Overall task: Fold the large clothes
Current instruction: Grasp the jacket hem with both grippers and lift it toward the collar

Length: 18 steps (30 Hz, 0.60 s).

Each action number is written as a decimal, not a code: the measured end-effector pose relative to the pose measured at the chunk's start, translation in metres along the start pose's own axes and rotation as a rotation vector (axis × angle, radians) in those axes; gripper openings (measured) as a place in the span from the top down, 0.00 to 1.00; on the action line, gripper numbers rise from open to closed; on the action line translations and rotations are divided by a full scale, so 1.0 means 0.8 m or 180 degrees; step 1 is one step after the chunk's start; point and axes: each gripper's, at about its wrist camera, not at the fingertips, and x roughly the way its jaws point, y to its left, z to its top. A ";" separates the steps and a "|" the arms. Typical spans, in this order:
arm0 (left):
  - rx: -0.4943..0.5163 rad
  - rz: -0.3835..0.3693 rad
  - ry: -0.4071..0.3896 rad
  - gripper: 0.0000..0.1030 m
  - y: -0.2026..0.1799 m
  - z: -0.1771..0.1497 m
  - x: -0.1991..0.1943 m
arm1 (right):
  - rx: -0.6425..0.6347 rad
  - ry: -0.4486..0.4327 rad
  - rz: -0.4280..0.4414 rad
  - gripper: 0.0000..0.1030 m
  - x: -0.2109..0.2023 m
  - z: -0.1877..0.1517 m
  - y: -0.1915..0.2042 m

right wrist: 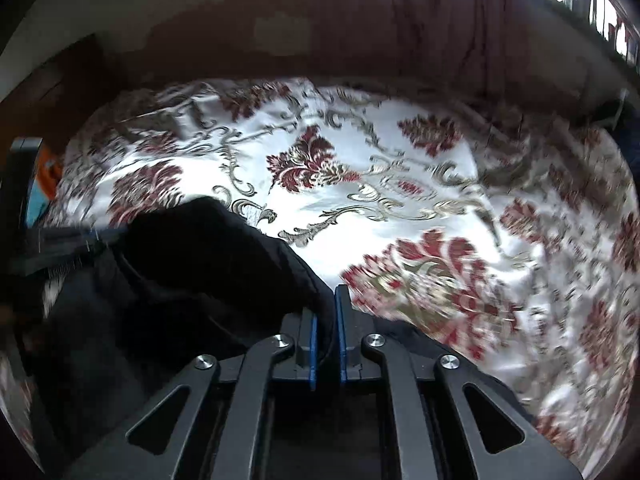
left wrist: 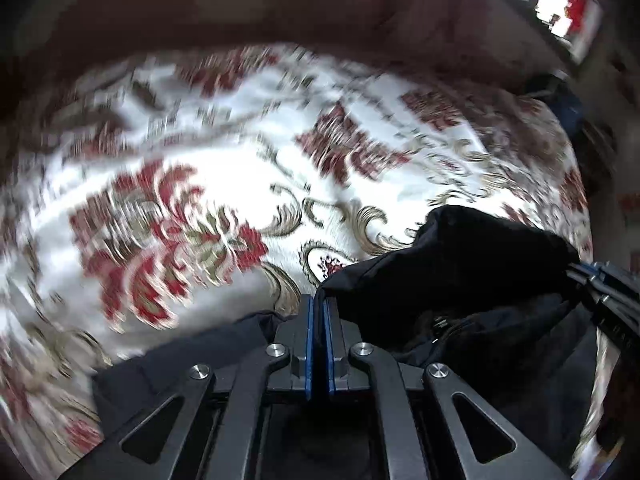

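A black garment (left wrist: 472,272) hangs bunched between my two grippers above a white bedspread with red flowers (left wrist: 208,152). My left gripper (left wrist: 319,300) is shut on an edge of the garment, which drapes right and below the fingers. My right gripper (right wrist: 326,300) is shut on another edge of the same garment (right wrist: 192,264), which spreads to the left. The right gripper shows at the right edge of the left wrist view (left wrist: 600,284); the left gripper shows at the left edge of the right wrist view (right wrist: 60,240). Both views are motion-blurred.
The flowered bedspread (right wrist: 400,184) covers the whole surface below. A dark reddish wall or headboard (right wrist: 320,40) rises behind it. A bright window (left wrist: 552,4) sits at the upper right. A dark blue object (left wrist: 564,104) lies at the bed's far right edge.
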 end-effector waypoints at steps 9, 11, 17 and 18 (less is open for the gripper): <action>0.0482 -0.0061 0.0224 0.96 0.007 -0.078 -0.032 | -0.0579 0.0444 -0.0030 0.94 0.011 -0.086 0.013; 0.0484 -0.0019 0.0363 0.96 0.008 -0.091 -0.019 | -0.0498 0.0496 -0.0022 0.94 0.024 -0.092 0.013; 0.0615 0.0174 0.0628 0.96 -0.006 -0.129 0.031 | -0.0585 0.0480 -0.0097 0.94 0.051 -0.113 0.023; 0.0647 0.0201 0.0638 0.96 -0.009 -0.132 0.037 | -0.0598 0.0463 -0.0095 0.94 0.048 -0.114 0.023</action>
